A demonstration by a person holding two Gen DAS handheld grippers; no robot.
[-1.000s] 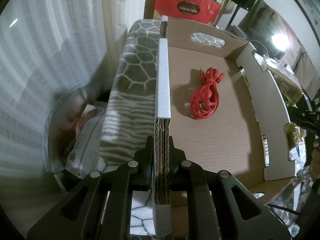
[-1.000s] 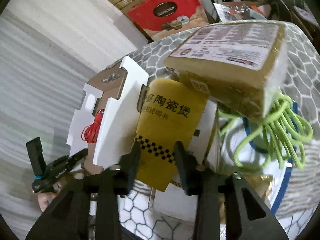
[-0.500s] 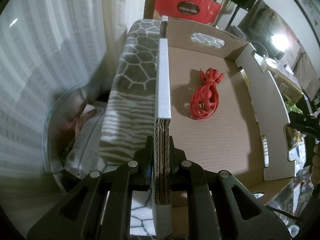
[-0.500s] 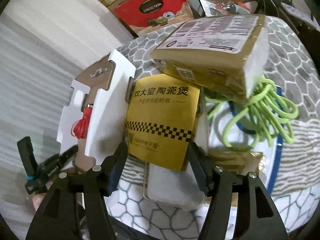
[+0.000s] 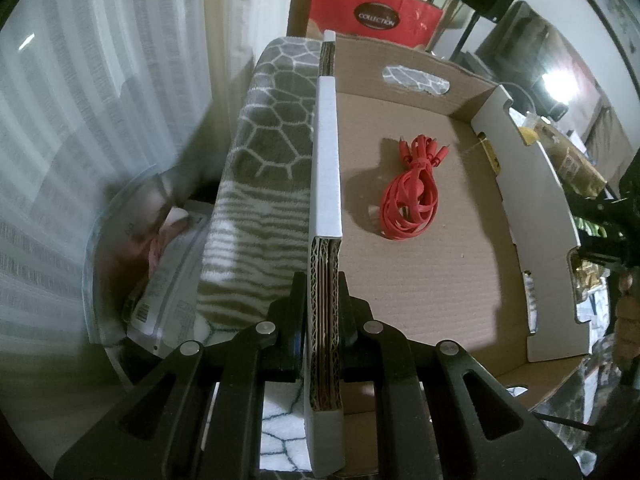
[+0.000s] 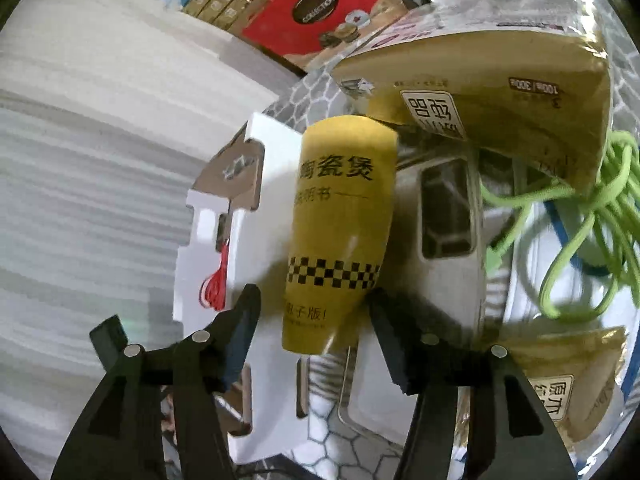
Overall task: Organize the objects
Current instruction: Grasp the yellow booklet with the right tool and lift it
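change: your right gripper point(image 6: 314, 320) has closed in on the yellow booklet point(image 6: 340, 236) since 0.5 s ago; the booklet now bows between the fingers. Your left view is unchanged.
left gripper point(image 5: 323, 312): clamped on the cardboard box point(image 5: 420, 280), on its left wall, at 6 o'clock in that view.
right gripper: jaws apart; the right finger meets the booklet's edge, the left finger stands off it.
counts: 1 box, 1 red cable point(image 5: 412, 196), 1 yellow booklet, 1 green cord point(image 6: 580, 236), 2 tan packs seen point(image 6: 480, 92).
red cable: coiled on the box floor, at 1 o'clock from your left gripper, well apart.
booklet: at 12 o'clock from your right gripper, just beside the box's white wall point(image 6: 236, 248).
green cord: at 2 o'clock from your right gripper, partly under the big tan pack.
surface: grey hex-pattern blanket point(image 5: 272, 152) under the box.
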